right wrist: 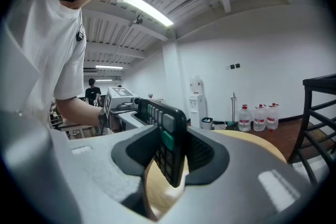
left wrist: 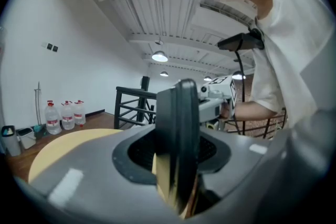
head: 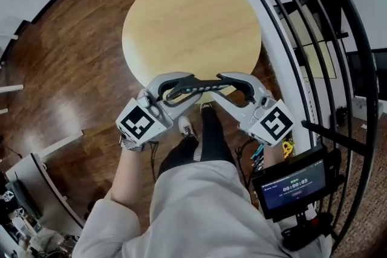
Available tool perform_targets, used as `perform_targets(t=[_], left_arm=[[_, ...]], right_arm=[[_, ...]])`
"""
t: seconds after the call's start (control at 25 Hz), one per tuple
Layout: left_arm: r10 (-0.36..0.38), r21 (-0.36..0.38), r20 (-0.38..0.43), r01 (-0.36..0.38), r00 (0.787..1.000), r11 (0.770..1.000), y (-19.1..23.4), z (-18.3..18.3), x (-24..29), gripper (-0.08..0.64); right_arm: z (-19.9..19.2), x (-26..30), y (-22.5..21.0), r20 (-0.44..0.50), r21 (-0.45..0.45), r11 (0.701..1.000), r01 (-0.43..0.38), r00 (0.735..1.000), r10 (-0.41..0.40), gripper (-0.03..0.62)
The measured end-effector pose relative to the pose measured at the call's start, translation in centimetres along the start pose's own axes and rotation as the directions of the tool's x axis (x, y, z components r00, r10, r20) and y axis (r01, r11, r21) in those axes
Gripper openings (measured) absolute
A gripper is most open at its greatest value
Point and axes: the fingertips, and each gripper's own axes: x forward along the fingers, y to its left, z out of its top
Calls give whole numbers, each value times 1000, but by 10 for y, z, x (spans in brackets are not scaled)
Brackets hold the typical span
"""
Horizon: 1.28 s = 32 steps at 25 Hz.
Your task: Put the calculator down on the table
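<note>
Calculator (head: 196, 89) was not down yet: left gripper (head: 171, 91) jaws pinched one end, right gripper (head: 233, 86) jaws the other, held on edge over the table (head: 181, 15) near rim; lowering and release remained.

Calculator (right wrist: 167, 139) key labels illegible.

Light: bright, even, indoor.
Sources: round ceiling lamp (left wrist: 159, 56) in the left gripper view; long strip light (right wrist: 148, 10) in the right gripper view.
Glare: pale streaks on the wooden floor (head: 57, 109); counter (head: 190, 21) evenly lit.
Distortion: strong fisheye throughout; railing (head: 314, 39) bowed in the head view; black rounded corners in both gripper views.
Focus: near foreground soft and smeared in both gripper views; distance clearer.
</note>
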Motion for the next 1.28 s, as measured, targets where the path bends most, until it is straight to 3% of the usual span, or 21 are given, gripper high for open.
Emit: perform_targets(t=[0.32, 0.76, 1.28], left_arm=[[-10, -75, 11, 11, 1000, 997, 49, -5, 27, 176], [-16, -192, -26, 11, 1000, 981, 78, -79, 67, 175], [-45, -195, -90, 27, 995, 981, 98, -123, 91, 179]], right_arm=[[-8, 24, -51, -47, 48, 998, 27, 999, -24, 144], [-85, 39, -89, -117, 111, 994, 9, 993, 5, 144], [-133, 46, -116, -146, 154, 987, 47, 989, -25, 146]])
